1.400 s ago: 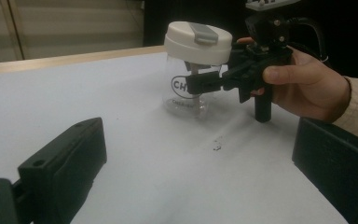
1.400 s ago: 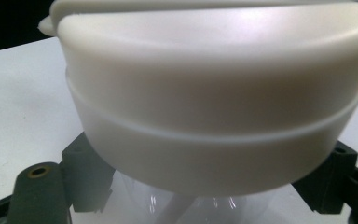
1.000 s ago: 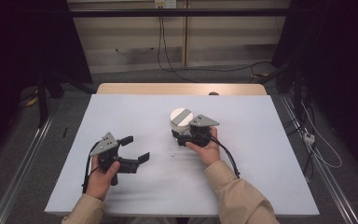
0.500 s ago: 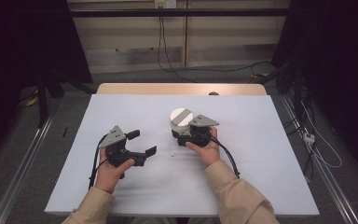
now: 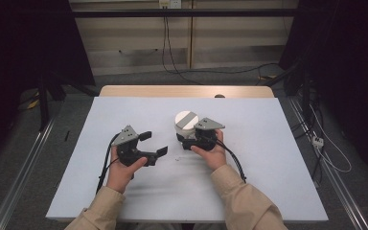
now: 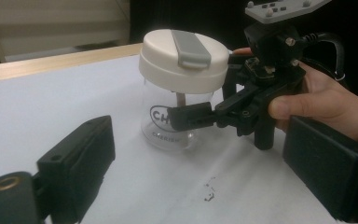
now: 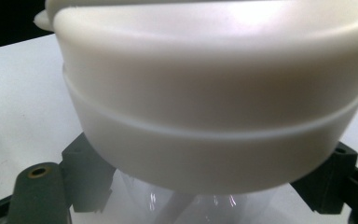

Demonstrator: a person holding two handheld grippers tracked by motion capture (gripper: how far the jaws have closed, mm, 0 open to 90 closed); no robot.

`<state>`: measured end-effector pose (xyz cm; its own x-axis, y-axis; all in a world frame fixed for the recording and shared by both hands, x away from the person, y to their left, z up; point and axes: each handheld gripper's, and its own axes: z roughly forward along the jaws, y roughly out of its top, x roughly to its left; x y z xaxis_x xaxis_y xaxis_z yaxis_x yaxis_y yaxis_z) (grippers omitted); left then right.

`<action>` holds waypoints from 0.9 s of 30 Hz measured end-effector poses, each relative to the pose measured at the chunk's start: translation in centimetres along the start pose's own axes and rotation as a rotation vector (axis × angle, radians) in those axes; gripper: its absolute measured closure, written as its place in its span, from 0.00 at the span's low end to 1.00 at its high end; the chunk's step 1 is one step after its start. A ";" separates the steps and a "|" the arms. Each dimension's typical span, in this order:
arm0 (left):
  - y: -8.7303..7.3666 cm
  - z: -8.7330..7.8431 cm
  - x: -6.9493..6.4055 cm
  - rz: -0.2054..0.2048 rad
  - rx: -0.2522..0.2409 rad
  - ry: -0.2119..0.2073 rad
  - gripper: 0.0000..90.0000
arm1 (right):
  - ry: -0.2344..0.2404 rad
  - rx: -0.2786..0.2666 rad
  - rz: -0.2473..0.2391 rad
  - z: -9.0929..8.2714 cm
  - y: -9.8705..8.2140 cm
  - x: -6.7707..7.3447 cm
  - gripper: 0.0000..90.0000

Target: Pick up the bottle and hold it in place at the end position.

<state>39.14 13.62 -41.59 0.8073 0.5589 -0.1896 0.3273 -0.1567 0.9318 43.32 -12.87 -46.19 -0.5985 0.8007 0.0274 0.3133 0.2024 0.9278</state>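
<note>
A clear glass jar with black lettering and a white lid bearing a grey tab stands upright mid-table. My right gripper is shut on the glass body just under the lid. One of its fingers presses the jar's side. My left gripper hovers a short way left of the jar, pointing at it. Its jaws stand open and have just been closing a little. Nothing is between them.
A white sheet covers the table, with a strip of bare wood along the far edge. Small dark specks mark the sheet in front of the jar. Cables trail from both grippers towards the person.
The left gripper has moved right, closer to the jar. The right gripper and the jar have stayed where they were.
</note>
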 end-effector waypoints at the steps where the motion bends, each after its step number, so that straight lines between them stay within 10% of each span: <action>1: 0.1 0.1 0.0 0.008 0.005 0.003 0.14 | 0.000 0.000 0.001 0.0 0.0 0.0 0.21; 27: 1.5 2.1 -0.2 0.009 0.010 -0.012 0.52 | -0.002 0.007 -0.003 0.0 0.0 0.1 0.21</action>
<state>40.48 11.58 -40.81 0.8160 0.5475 -0.1853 0.3250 -0.1695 0.9304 43.31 -12.79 -46.20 -0.5983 0.8009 0.0237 0.3164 0.2090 0.9253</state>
